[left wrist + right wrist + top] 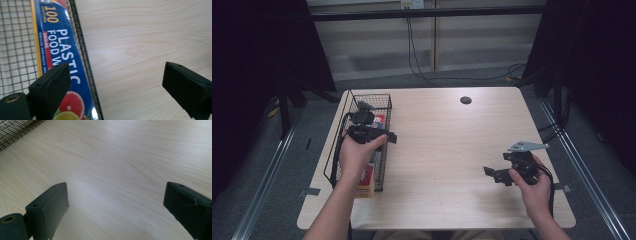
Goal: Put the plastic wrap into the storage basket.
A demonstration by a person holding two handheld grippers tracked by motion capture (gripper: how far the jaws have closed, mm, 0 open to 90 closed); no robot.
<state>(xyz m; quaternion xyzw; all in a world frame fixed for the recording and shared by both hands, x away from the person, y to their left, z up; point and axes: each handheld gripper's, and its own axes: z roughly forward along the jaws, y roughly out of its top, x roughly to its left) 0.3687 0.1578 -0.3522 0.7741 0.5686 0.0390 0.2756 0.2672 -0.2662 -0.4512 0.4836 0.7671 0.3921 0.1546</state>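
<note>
Left claw [115,82]: jaws are held wide apart and nothing is gripped; it is seen hovering over the basket's right rim in the high view [384,137].
Below the left claw: the basket wall [83,57] runs between the jaws, nearer the left jaw; the box [60,45] lies under that left jaw, inside the basket against this wall, and bare desk [140,45] lies under the right jaw.
Box: a long, narrow carton of plastic food wrap, printed blue with citrus pictures, laid flat along the basket's length.
Handling, as judged: the box is likely light and fairly stiff, but thin card that could be dented by a hard squeeze; the glossy print may be slippery.
Where to hold, as judged: it is best taken across its narrow width near the middle, so that it stays level; the wire wall close beside it leaves little room for one jaw.
Right claw [116,207]: jaws are spread wide and empty, over bare desk, well apart from the basket, whose corner [15,127] is seen far ahead to its left.
</note>
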